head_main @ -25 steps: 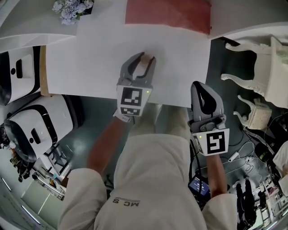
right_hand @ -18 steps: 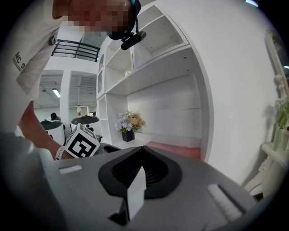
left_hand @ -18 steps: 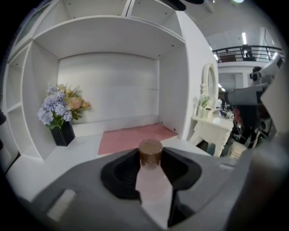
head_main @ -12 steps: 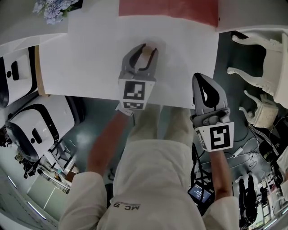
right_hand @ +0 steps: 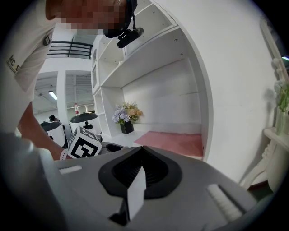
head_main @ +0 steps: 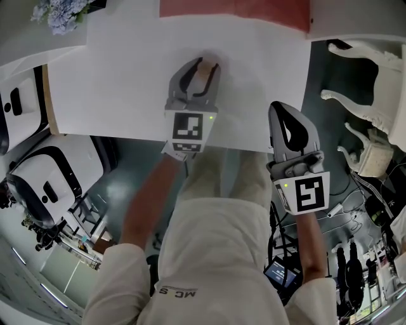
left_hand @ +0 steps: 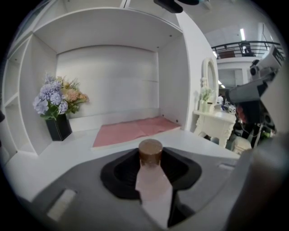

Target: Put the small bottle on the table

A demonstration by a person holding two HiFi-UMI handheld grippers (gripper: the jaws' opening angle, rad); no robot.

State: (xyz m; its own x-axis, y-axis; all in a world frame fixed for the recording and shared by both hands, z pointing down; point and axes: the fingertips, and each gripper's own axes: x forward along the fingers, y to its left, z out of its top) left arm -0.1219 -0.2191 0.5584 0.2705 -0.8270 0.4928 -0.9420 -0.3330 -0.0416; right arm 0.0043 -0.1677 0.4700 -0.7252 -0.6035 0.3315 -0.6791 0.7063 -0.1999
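The small bottle, pale pink with a round brown cap, stands upright between the jaws of my left gripper, which is shut on it. In the head view the bottle shows as a brownish top near the fingertips, over the middle of the white table. Whether its base touches the table is hidden. My right gripper hangs off the table's near edge, shut with nothing in it; its jaws meet in the right gripper view.
A red mat lies at the table's far side, inside a white shelf niche. A vase of flowers stands far left. White robots stand at the left, an ornate white chair at the right.
The left gripper keeps its grip on the bottle over the same part of the table. The head view has shifted a little. The right gripper has barely moved.
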